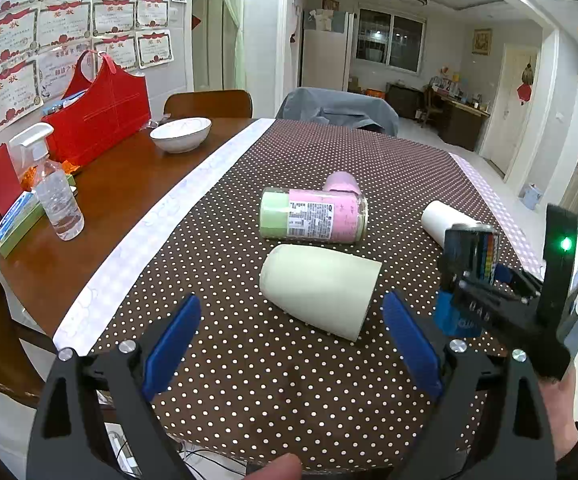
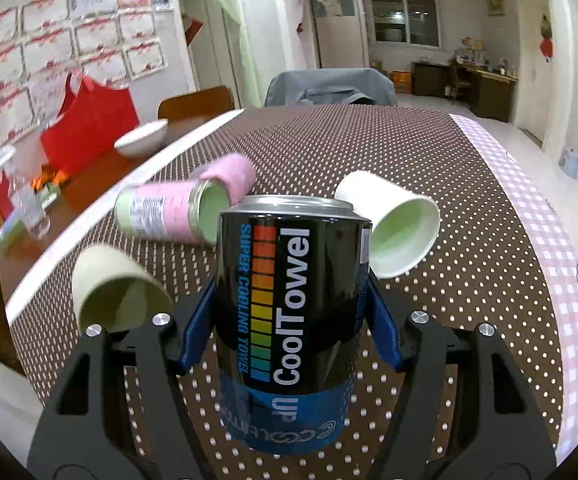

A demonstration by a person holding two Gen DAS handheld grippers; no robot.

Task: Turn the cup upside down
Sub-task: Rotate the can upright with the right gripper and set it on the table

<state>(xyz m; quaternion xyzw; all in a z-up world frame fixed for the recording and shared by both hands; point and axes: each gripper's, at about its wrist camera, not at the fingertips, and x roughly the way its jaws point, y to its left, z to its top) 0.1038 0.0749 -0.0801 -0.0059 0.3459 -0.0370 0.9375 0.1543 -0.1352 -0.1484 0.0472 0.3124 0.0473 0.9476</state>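
A: What takes up most of the view?

B: The table (image 1: 129, 184), brown wood along its left side, with a brown polka-dot cloth (image 1: 289, 380) over the rest. The red bag (image 1: 101, 120) stands by the wall at the far left, a white bowl (image 1: 180, 134) just beside it and a spray bottle (image 1: 55, 196) nearer the camera.

A: And on the cloth?

B: 4 things lie on their sides. A clear jar (image 1: 313, 216) with pink and green contents sits mid-cloth, with a pink cup (image 1: 343, 182) touching it from behind. A pale green cup (image 1: 319, 290) lies just in front of the jar, its mouth pointing right. A white cup (image 2: 389, 228) lies well to the right, showing its green inside in the right wrist view.

A: Where is the task's cup?

B: The black can-shaped cup (image 2: 293, 320), printed CoolTowel, is upright between the blue pads of the right gripper (image 2: 293, 320), which pinch its 2 sides. It is on or just over the cloth; I cannot tell which.

A: The other tool?

B: The left gripper (image 1: 289, 340) has its jaws spread wide, holding nothing, near the pale green cup and apart from it.
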